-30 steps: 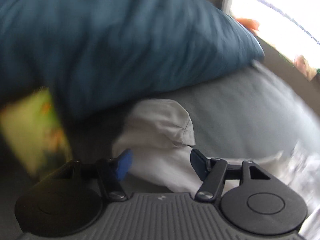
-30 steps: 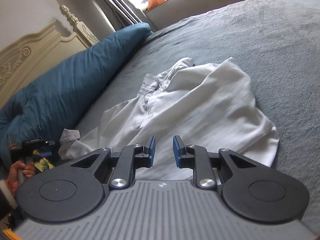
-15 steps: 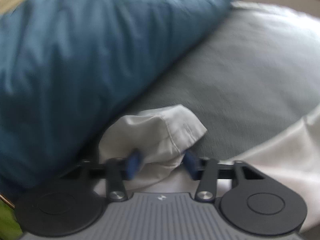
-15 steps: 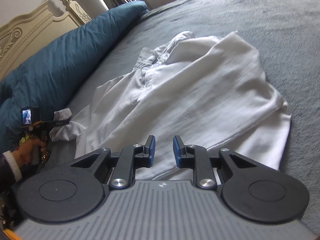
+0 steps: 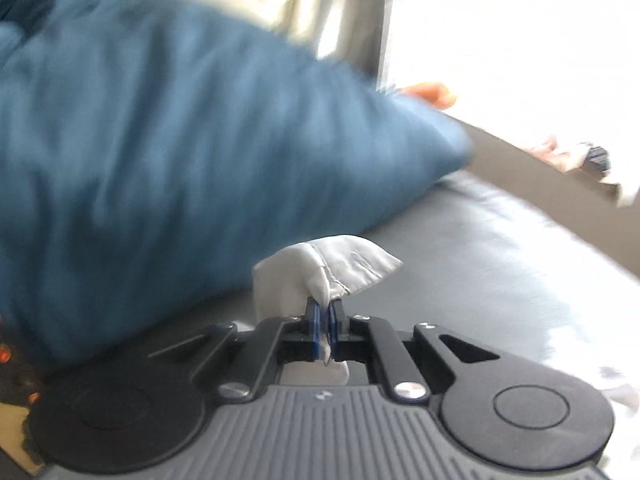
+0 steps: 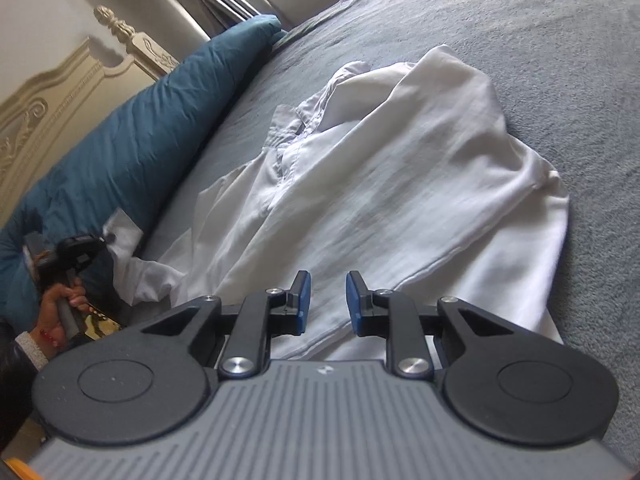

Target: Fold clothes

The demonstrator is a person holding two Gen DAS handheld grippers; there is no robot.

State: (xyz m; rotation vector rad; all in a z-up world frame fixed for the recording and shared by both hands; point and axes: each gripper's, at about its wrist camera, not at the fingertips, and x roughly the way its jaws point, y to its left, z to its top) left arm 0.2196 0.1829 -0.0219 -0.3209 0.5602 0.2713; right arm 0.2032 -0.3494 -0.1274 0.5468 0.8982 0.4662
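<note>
A white shirt (image 6: pixel 384 184) lies crumpled on the grey bedspread (image 6: pixel 560 40), collar toward the pillow. My left gripper (image 5: pixel 325 320) is shut on the shirt's sleeve cuff (image 5: pixel 340 268), which stands up between its blue pads. In the right wrist view that same left gripper (image 6: pixel 100 240) shows at the far left, held by a hand (image 6: pixel 60 304), with the sleeve (image 6: pixel 132 264) lifted off the bed. My right gripper (image 6: pixel 327 300) hovers open over the shirt's lower hem, nothing between its fingers.
A large teal pillow (image 6: pixel 132 140) lies along the cream headboard (image 6: pixel 48 96), close behind the left gripper. A window ledge (image 5: pixel 540 168) with small items runs past the bed's far side. Bare grey bedspread extends right of the shirt.
My left gripper has shut on the sleeve cuff and raised it. The right gripper drifted a little nearer the shirt's hem, still open.
</note>
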